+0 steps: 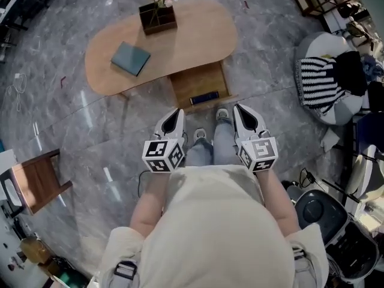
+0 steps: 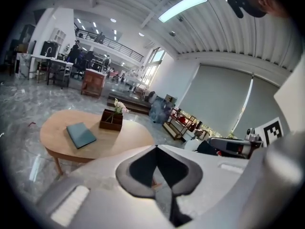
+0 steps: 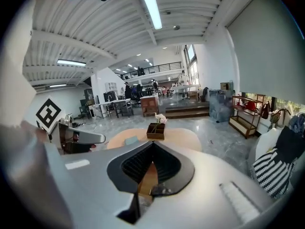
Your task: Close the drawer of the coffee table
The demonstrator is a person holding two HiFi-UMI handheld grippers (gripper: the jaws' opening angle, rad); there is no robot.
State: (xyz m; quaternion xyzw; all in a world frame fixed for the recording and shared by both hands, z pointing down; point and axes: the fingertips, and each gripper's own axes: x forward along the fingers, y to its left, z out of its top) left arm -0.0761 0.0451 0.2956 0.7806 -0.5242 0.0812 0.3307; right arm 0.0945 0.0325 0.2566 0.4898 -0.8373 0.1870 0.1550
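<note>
The oval wooden coffee table (image 1: 180,47) stands ahead of me, and its drawer (image 1: 199,84) is pulled out toward me with a dark flat object (image 1: 204,98) lying at its front. My left gripper (image 1: 177,112) and right gripper (image 1: 236,107) hover side by side just short of the drawer front, both shut and holding nothing. In the left gripper view the shut left gripper (image 2: 156,147) points toward the table (image 2: 95,142). In the right gripper view the shut right gripper (image 3: 153,142) frames part of the drawer (image 3: 148,178) through its gap.
A teal book (image 1: 130,58) and a dark box with flowers (image 1: 158,15) sit on the tabletop. A wooden chair (image 1: 37,182) stands at the left; a beanbag with striped cloth (image 1: 321,77) and a black round device (image 1: 321,210) at the right. My shoes (image 1: 210,128) are near the drawer.
</note>
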